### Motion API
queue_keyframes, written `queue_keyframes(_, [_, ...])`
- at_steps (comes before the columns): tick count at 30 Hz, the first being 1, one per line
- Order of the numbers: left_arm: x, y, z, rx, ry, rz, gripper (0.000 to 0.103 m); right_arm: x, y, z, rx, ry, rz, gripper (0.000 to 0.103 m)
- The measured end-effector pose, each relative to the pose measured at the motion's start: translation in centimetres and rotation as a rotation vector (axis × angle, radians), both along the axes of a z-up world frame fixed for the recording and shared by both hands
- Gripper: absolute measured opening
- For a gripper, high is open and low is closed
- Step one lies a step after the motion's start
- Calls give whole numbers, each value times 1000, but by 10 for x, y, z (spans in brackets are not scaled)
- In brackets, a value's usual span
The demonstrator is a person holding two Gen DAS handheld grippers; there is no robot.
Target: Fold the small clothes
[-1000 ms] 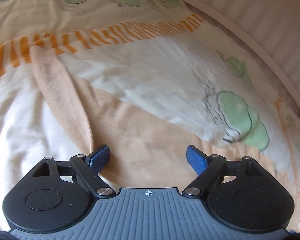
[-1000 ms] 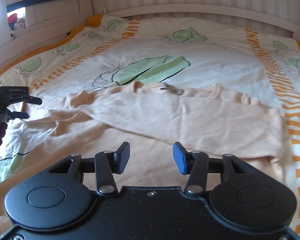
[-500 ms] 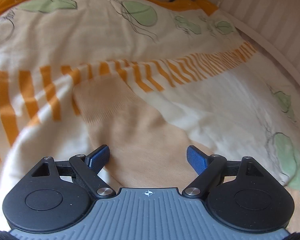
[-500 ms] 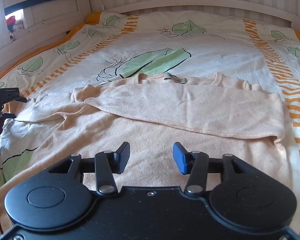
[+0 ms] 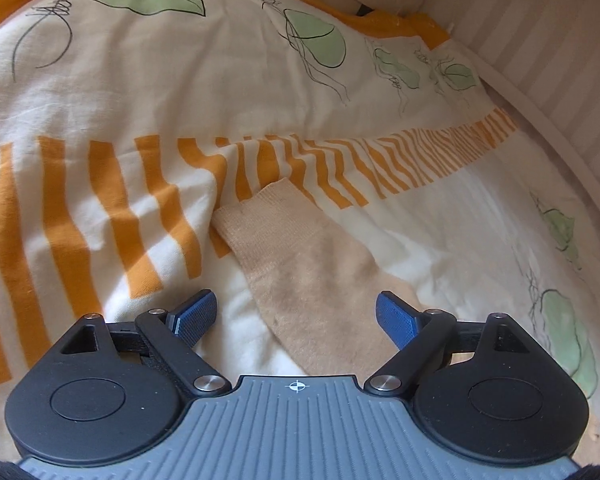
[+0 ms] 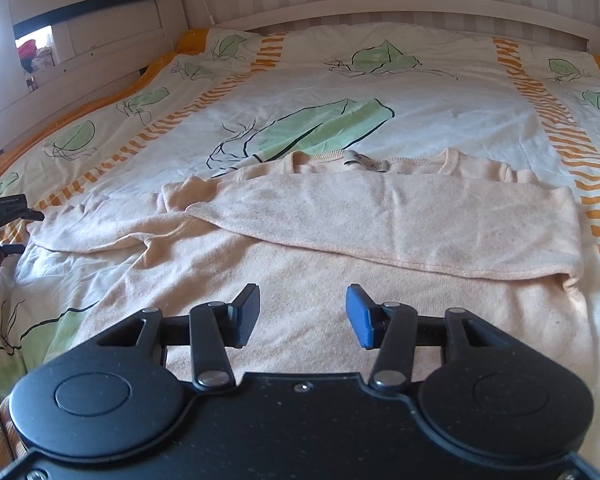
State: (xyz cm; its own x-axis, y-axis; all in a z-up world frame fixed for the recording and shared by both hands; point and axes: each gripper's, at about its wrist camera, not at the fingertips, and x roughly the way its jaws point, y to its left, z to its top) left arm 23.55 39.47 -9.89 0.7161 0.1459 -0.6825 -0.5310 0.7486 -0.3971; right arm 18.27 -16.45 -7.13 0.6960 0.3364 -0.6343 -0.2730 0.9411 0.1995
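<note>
A peach sweater (image 6: pixel 300 264) lies flat on the bed, collar and label (image 6: pixel 364 160) at the far side. One sleeve (image 6: pixel 400 220) is folded across the chest. The other sleeve (image 5: pixel 300 248) stretches out to the left, its ribbed cuff (image 5: pixel 268 208) on the orange stripes. My left gripper (image 5: pixel 296 312) hovers over this sleeve just short of the cuff. Its jaws are opening, the sleeve lies under the gap, and the pads do not press on it. It also shows at the left edge of the right wrist view as the left gripper (image 6: pixel 26 232). My right gripper (image 6: pixel 303 306) stands open over the sweater's body, holding nothing.
The duvet (image 6: pixel 340 92) is white with green leaves and orange striped bands. A pale headboard (image 6: pixel 380 8) runs along the far side and a wooden side rail (image 6: pixel 80 64) along the left. A striped wall (image 5: pixel 560 60) closes in at the right of the left wrist view.
My left gripper has travelled out along the stretched sleeve to its cuff, and its jaws stand slightly wider. The sweater now lies flatter. The right gripper has stayed in place.
</note>
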Motion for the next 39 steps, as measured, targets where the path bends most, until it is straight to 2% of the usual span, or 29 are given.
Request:
queue_keyframes(4, [16, 7, -3, -17, -34, -17, 86, -3, 0, -3, 1, 15, -5, 56])
queue_keyframes(6, [23, 10, -4, -14, -37, -22, 81, -4, 0, -3, -3, 20, -10, 56])
queue_keyframes(7, [25, 11, -4, -8, -35, -15, 64, -4, -1, -4, -2, 22, -13, 56])
queue_keyframes(8, [27, 12, -5, 1, -23, -4, 39, -4, -2, -4, -2, 23, -15, 56])
queue_keyframes(10, [31, 16, -6, -2, 11, 9, 18, -4, -3, -4, -3, 24, -21, 56])
queue_keyframes(12, [29, 18, -5, -19, -3, 16, 8, -2, -5, -5, -1, 28, -30, 56])
queue_keyframes(15, [26, 4, 11, 26, -37, 1, 7, -1, -7, -7, 8, 35, -37, 56])
queue_keyframes(19, [25, -38, 55, 87, -131, -97, 7, -1, -12, -9, 18, 38, -43, 56])
queue_keyframes(25, [27, -146, 138, 155, -357, -370, 7, -6, -27, -9, 34, 36, -60, 56])
queue_keyframes(28, [29, -204, 162, 113, -448, -505, 7, -9, -37, -9, 46, 32, -75, 56])
queue_keyframes(31, [34, -263, 167, 70, -491, -631, 7, -12, -47, -7, 57, 27, -92, 56])
queue_keyframes(33, [36, -304, 161, 68, -489, -713, 7, -12, -54, -7, 66, 25, -109, 56])
queue_keyframes(39, [49, -402, 103, 27, -368, -873, 8, -15, -74, -3, 83, 15, -149, 56])
